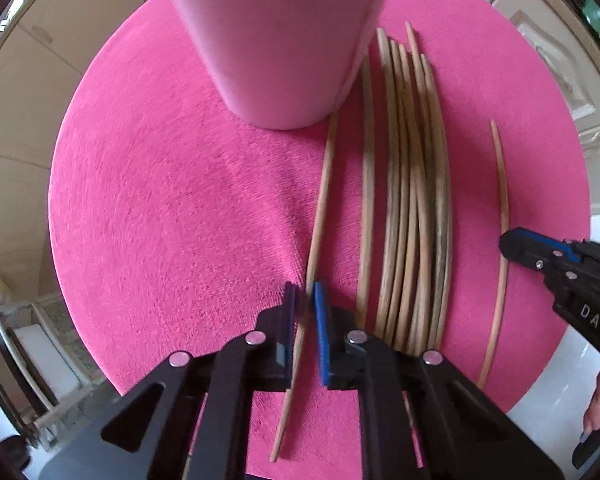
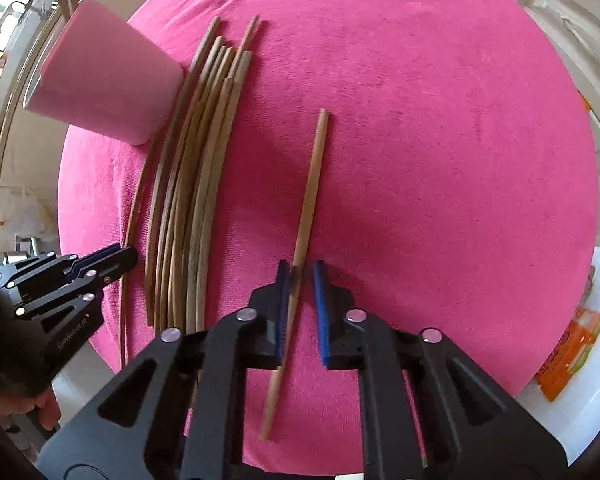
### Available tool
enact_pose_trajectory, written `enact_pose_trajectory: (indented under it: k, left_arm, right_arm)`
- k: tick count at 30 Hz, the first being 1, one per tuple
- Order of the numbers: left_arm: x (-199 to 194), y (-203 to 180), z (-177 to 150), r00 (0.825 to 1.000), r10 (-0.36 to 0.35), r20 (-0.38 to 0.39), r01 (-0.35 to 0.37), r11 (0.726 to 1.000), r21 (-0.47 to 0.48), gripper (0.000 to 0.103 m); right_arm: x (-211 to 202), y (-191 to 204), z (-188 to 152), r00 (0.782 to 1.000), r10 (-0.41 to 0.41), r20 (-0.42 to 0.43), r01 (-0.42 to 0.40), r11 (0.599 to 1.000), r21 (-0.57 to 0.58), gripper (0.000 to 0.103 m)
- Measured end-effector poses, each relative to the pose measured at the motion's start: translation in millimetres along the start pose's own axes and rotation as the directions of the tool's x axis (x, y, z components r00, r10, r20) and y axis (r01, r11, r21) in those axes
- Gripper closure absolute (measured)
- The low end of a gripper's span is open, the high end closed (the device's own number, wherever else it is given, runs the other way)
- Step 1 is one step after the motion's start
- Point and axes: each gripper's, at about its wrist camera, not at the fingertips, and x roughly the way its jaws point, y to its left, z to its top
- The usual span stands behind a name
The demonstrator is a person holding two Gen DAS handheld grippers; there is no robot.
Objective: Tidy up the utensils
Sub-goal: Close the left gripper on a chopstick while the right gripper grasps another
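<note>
A round pink mat [image 1: 160,220] carries a pale pink cup [image 1: 276,40] and a bundle of several wooden chopsticks [image 1: 412,208]. My left gripper [image 1: 305,308] straddles a single chopstick [image 1: 320,208] that lies left of the bundle; its jaws are narrowly open around it, not clamped. My right gripper [image 2: 302,280] straddles another lone chopstick [image 2: 306,220] right of the bundle [image 2: 196,184], jaws slightly open with the left pad touching it. The cup [image 2: 104,84] stands at the bundle's far left end. Each gripper shows in the other's view: the right [image 1: 512,246], the left [image 2: 128,258].
The mat [image 2: 440,160] lies on a white counter [image 2: 588,412]. An orange packet [image 2: 568,356] lies at the mat's right edge. Cream cabinet doors [image 1: 28,80] stand beyond the mat. A dish rack [image 1: 16,368] sits at the lower left.
</note>
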Motion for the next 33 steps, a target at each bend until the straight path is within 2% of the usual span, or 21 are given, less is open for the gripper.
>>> enact_pose_trajectory:
  k: [3,7,12,18,24,31,33]
  left_arm:
    - [-4.0,9.3,-1.6,0.999,-0.033,0.008,0.033,0.999,-0.019,0.094]
    - [-10.6,16.7,-3.2,0.999,-0.043,0.021,0.043,0.999,-0.010,0.094]
    - [-5.3,23.6,-6.7,0.999,-0.047,0.005,0.047,0.999,-0.005,0.094]
    - [-5.0,24.6,-1.9,0.999,-0.042,-0.003,0.042,0.999,0.007,0.092]
    - [-9.2,16.4,-6.3,0.999,-0.040,0.016,0.039,0.998,0.040,0.096]
    - [-25.9,30.3,-18.4,0.995,-0.085,0.050,0.084,0.996,0.029,0.096]
    - [-25.8,39.6,-18.2,0.993,-0.110,0.038,0.110,0.994,0.007,0.098]
  right_arm:
    - [-2.9,-6.0,0.8,1.000,0.006,-0.002,-0.006,1.000,0.012,0.095]
    - [-6.9,-11.0,2.2,1.000,0.005,-0.007,-0.005,1.000,0.024,0.095]
    - [-2.0,4.5,2.4,0.998,-0.065,-0.008,0.065,0.998,0.002,0.095]
    - [0.6,20.4,7.3,0.995,-0.103,-0.006,0.103,0.994,-0.023,0.095]
    - [-0.2,13.0,-0.8,1.000,-0.030,-0.002,0.030,0.999,0.027,0.097]
    - [-6.2,6.7,-16.0,0.999,0.033,0.002,-0.033,0.997,0.073,0.097]
    - [-5.9,3.5,-18.3,0.999,0.041,0.001,-0.041,0.996,0.080,0.097]
